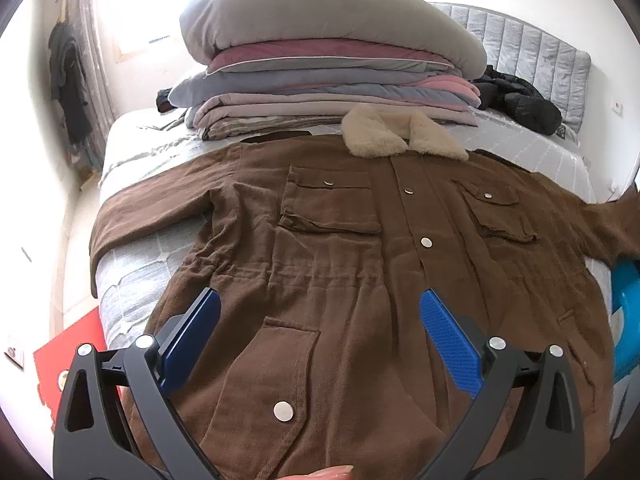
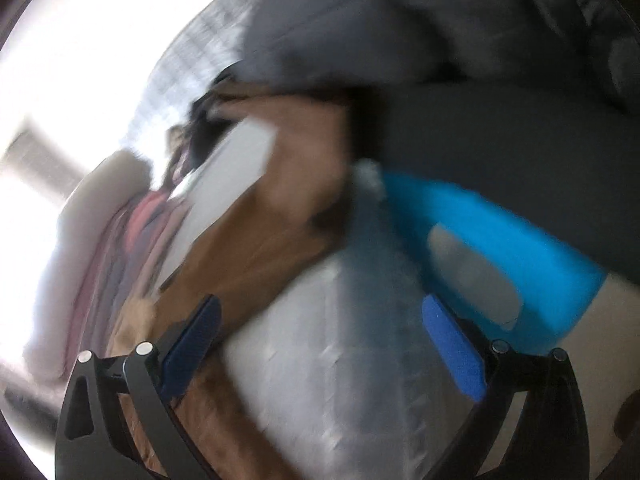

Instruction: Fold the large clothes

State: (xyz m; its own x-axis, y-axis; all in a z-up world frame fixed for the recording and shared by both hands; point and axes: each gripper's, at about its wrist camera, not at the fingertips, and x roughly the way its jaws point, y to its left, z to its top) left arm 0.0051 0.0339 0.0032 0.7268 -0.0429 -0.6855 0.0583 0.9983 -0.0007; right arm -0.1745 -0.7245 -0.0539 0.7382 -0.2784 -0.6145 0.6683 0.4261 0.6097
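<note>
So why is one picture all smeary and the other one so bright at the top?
The right wrist view is smeared by motion blur, so the brown coat and bed look streaky. The left wrist view is sharp, but the window behind the stacked bedding glares white, and the fisheye lens bends the edges.

The left gripper (image 1: 320, 312) hovers with its blue pads spread wide apart; the right gripper (image 2: 320, 320) likewise gapes, empty, its view blurred.
</note>
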